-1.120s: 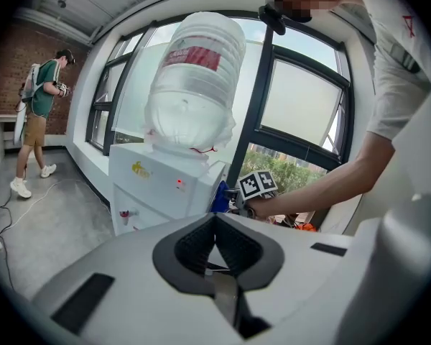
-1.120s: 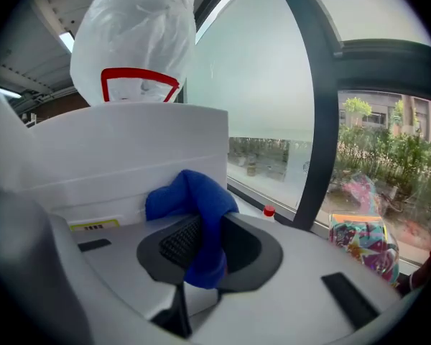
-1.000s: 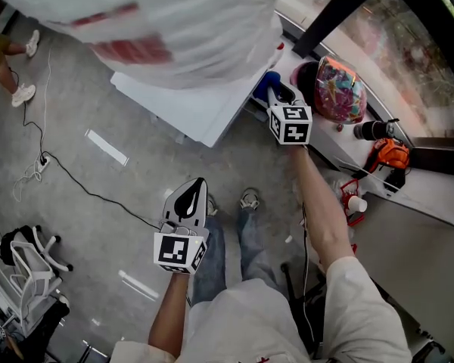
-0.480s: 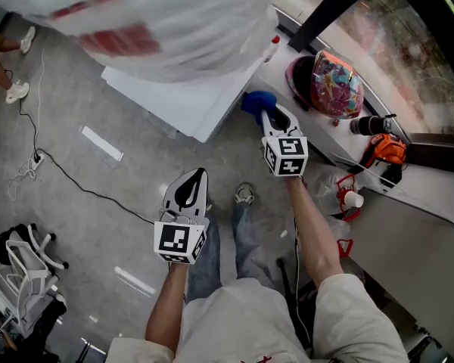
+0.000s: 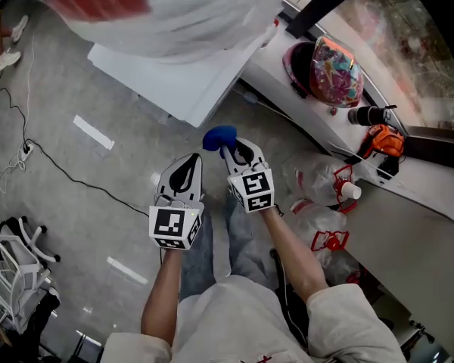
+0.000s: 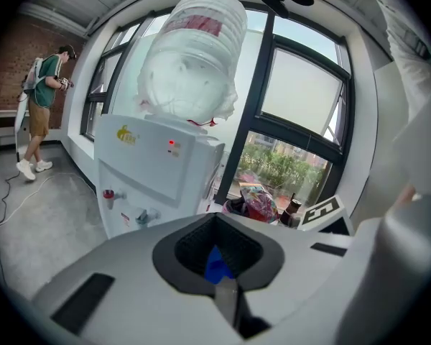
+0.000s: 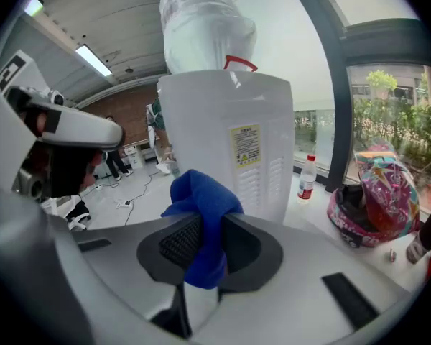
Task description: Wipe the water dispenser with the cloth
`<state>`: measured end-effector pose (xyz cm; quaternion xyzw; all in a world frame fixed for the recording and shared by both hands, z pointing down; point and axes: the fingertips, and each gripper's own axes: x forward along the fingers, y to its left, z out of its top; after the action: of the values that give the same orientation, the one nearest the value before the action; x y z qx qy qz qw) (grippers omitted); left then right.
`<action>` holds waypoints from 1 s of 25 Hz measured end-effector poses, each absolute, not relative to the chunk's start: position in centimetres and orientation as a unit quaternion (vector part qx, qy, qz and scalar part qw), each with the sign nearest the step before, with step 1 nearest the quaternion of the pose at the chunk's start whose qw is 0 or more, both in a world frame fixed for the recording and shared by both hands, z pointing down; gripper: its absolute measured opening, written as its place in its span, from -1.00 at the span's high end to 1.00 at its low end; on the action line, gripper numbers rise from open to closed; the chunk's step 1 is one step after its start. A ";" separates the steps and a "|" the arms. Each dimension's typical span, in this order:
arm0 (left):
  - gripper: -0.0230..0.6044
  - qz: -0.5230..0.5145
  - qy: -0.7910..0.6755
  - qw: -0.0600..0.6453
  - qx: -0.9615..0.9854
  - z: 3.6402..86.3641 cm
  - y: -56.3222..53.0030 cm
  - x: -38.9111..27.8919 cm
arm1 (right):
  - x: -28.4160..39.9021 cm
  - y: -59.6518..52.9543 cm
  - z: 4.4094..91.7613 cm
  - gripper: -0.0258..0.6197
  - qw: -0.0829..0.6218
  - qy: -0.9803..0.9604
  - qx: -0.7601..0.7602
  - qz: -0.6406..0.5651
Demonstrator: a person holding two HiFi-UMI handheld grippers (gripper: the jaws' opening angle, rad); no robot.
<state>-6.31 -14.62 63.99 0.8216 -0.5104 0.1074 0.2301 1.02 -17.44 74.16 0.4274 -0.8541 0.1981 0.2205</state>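
The white water dispenser (image 5: 174,82) fills the top of the head view, its bottle a blur above. My right gripper (image 5: 234,148) is shut on a bunched blue cloth (image 5: 218,136), held low in front of me, short of the dispenser. In the right gripper view the cloth (image 7: 201,200) sticks up between the jaws of the right gripper (image 7: 205,243), with the dispenser's side panel (image 7: 230,142) behind it. My left gripper (image 5: 188,174) is close beside, shut and empty. The left gripper view faces the dispenser front (image 6: 158,178) and its bottle (image 6: 190,63); the cloth (image 6: 215,266) shows beyond the left gripper (image 6: 217,230).
A colourful helmet (image 5: 329,70), a camera lens and an orange item (image 5: 384,144) lie on the window sill to the right. Plastic bags (image 5: 318,180) sit on the floor below it. A cable (image 5: 68,176) crosses the floor left. A person (image 6: 39,110) stands far left.
My right gripper has drawn back from the sill beside the dispenser towards my body, carrying the cloth, and now sits next to the left gripper. The left gripper has barely moved.
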 end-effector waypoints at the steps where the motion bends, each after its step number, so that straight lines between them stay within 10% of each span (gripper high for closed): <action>1: 0.89 0.108 -0.510 0.232 0.821 64.3 -14.6 -6.3 | 0.4 -17.2 74.4 0.67 0.222 -0.857 0.421 0.197; 25: 0.89 0.105 -0.524 0.236 0.811 64.5 -14.1 -7.4 | 6.5 -35.5 74.1 0.67 0.217 -0.827 0.498 0.148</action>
<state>-7.37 -14.14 64.47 0.8114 -0.5241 0.1049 0.2364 6.47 -35.48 74.11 0.4979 -0.8266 0.1480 0.2167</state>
